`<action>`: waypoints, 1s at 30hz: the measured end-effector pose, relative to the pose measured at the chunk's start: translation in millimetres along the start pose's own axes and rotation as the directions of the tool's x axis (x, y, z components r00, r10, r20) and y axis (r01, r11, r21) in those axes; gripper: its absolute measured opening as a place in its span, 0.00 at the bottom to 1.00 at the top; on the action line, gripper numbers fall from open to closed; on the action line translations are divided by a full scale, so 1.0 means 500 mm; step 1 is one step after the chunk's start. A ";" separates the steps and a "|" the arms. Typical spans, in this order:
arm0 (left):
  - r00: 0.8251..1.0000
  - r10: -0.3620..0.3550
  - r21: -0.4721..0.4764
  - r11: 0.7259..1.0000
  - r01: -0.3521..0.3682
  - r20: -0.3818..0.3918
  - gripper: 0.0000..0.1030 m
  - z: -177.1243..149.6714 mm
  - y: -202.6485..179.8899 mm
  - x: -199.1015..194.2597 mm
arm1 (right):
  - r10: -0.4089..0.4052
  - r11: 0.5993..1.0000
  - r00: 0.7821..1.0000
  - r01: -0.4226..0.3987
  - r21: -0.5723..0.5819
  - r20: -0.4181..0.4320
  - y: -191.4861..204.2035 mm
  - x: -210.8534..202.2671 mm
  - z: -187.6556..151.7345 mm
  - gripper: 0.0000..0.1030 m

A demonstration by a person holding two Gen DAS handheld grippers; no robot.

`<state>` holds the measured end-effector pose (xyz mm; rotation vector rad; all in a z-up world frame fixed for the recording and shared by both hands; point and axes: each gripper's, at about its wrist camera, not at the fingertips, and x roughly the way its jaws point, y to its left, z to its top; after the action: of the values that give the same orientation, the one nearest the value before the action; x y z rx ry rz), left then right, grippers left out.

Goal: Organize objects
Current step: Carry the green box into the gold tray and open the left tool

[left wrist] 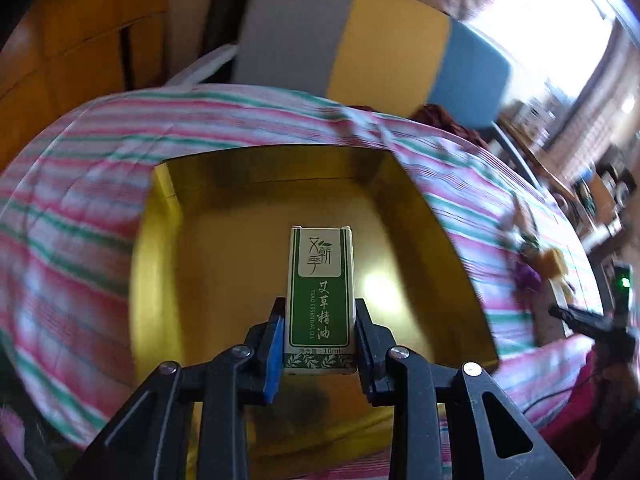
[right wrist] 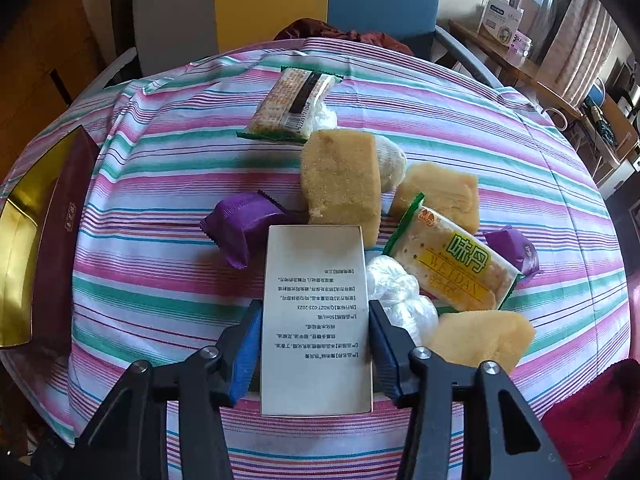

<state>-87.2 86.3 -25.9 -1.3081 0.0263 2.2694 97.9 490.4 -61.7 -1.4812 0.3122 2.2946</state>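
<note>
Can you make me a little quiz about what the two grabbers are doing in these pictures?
1. True or false: the left hand-held gripper holds a green oil box over the gold box.
2. What does the right hand-held gripper hold? A) a sponge B) a white box C) a purple packet
3. Fill in: the cracker pack reading WEIDAN has ____ edges.

Key:
1. True. Its fingers clamp the oil box, with the gold box's open inside behind it.
2. B. The white box sits between its fingers; the sponge and purple packet lie on the striped cloth.
3. Green.
</note>
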 end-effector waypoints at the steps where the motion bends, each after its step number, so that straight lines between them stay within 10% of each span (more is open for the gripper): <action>1: 1.000 0.007 -0.018 1.000 -0.007 0.001 0.30 0.002 0.018 0.000 | 0.005 1.000 1.000 -0.005 0.006 -0.001 -0.001 0.002 0.000 0.49; 30: 0.952 0.297 -0.074 0.950 -0.303 -0.075 0.30 0.147 0.150 0.197 | 0.063 0.996 0.998 -0.063 0.058 0.005 -0.019 0.005 -0.003 0.49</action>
<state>-218.6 82.6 -84.3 -1.5072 0.1636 2.5044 102.2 499.0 -64.3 -1.4590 0.4273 2.3157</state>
